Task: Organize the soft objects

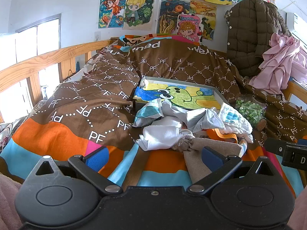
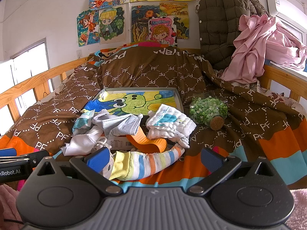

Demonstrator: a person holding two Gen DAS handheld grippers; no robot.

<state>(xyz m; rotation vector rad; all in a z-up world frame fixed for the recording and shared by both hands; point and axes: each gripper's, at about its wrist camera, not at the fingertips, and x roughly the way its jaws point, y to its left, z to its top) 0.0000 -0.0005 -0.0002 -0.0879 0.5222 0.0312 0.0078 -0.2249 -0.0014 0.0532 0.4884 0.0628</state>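
A heap of small soft things lies on the bed in front of a flat box: a white cloth, grey socks, a white quilted washcloth with a blue print, a beige cloth and a striped sock. My left gripper is open just before the heap, and the beige cloth lies beside its right finger. My right gripper is open with the striped sock lying between its fingers, its cuff against the left finger.
A grey box with a frog drawing sits behind the heap. A corked jar of green pieces lies to the right. An orange strap lies on a carton. A brown quilted coat and pink clothes hang at the right. Wooden bed rails border the left.
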